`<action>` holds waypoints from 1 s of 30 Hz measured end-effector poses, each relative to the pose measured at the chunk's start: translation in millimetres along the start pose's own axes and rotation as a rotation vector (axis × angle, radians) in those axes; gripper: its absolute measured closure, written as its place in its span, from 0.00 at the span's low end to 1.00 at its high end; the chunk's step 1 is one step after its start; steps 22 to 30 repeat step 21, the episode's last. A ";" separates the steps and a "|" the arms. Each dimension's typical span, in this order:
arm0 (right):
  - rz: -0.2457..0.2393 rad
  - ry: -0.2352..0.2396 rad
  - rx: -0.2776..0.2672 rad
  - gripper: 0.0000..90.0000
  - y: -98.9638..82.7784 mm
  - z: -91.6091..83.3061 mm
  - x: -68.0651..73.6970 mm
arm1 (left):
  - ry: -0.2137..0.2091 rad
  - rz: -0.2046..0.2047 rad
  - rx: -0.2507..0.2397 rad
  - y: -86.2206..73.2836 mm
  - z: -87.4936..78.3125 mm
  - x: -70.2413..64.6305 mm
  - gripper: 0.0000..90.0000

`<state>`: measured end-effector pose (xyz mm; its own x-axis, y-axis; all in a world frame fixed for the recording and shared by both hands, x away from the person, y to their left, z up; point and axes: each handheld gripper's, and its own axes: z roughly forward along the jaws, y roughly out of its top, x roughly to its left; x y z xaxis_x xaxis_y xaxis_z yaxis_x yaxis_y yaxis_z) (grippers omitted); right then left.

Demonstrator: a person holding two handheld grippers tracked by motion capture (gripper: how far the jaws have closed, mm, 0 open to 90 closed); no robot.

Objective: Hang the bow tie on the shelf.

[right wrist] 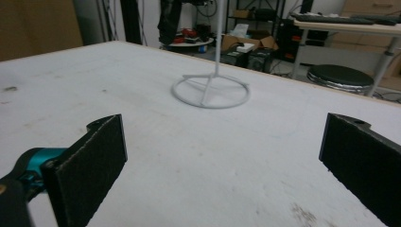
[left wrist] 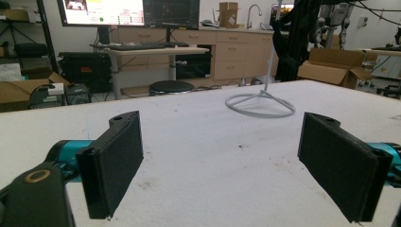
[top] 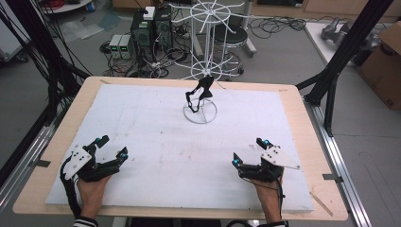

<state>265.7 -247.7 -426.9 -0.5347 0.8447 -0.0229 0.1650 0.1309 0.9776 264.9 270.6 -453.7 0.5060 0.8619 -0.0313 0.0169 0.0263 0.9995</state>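
High view is showing the desk (top: 56,142) with a white rack (top: 200,111) carrying a black item (top: 198,92) far-centre; left tongs (top: 111,148) and right tongs (top: 247,150) are resting near, gaping wide, empty. Nothing looks begun.

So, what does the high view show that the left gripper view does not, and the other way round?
The high view alone shows both hands, the right gripper, the stand's upper hook rings and a dark item hanging low on its pole. The left gripper view alone shows two monitors, a desk and wooden cabinets behind the table. Both show the white table surface, the stand's ring base, a round black stool and the left gripper, open.
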 end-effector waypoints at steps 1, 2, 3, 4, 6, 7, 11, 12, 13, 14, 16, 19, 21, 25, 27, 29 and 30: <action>0.008 -0.012 0.004 0.01 -3.0 -1.3 -1.6 | 0.000 0.004 0.001 -0.1 -0.1 -0.1 0.17; 0.007 -0.021 0.005 0.00 -5.6 -2.3 -3.3 | 0.001 0.004 0.002 0.0 -0.1 -0.1 0.17; -0.001 -0.027 0.006 0.00 -8.2 -3.2 -4.8 | 0.001 0.004 0.001 0.0 -0.1 0.0 0.17; -0.005 -0.031 0.002 0.01 -10.7 -4.2 -5.8 | 0.000 0.004 0.003 0.0 -0.2 0.1 0.17; -0.001 -0.034 -0.004 0.00 -15.4 -6.7 -6.8 | 0.001 0.005 0.001 -0.1 -0.1 -0.2 0.17; 0.000 -0.035 -0.007 0.00 -17.7 -7.9 -7.0 | 0.002 0.006 0.003 0.0 -0.2 -0.3 0.17; -0.021 -0.047 -0.016 0.00 -25.1 -9.4 -10.4 | 0.002 0.005 0.002 0.0 -0.1 -0.4 0.17; -0.011 -0.044 -0.024 0.01 -25.3 -10.1 -11.3 | 0.001 0.007 0.002 0.0 -0.1 -0.4 0.17; -0.005 -0.048 -0.040 0.01 -25.8 -11.1 -11.8 | 0.001 0.007 0.002 0.0 0.0 -0.4 0.17; -0.004 -0.052 -0.047 0.00 -26.0 -11.1 -12.7 | 0.001 0.009 0.002 0.0 0.0 -0.4 0.17; 0.009 -0.057 -0.050 0.01 -26.4 -11.6 -13.8 | 0.002 0.009 0.002 0.0 0.0 -0.6 0.17; 0.007 -0.061 -0.054 0.01 -26.7 -11.4 -13.7 | 0.003 0.009 0.002 0.0 -0.1 -0.6 0.17; 0.011 -0.070 -0.060 0.01 -27.3 -12.3 -12.7 | 0.004 0.006 0.001 -0.1 -0.1 -0.4 0.17; 0.011 -0.070 -0.060 0.01 -27.3 -12.3 -12.7 | 0.004 0.006 0.001 -0.1 -0.1 -0.4 0.17; 0.011 -0.070 -0.060 0.01 -27.3 -12.3 -12.7 | 0.004 0.006 0.001 -0.1 -0.1 -0.4 0.17; 0.011 -0.070 -0.060 0.01 -27.3 -12.3 -12.7 | 0.004 0.006 0.001 -0.1 -0.1 -0.4 0.17; 0.011 -0.070 -0.060 0.01 -27.3 -12.3 -12.7 | 0.004 0.006 0.001 -0.1 -0.1 -0.4 0.17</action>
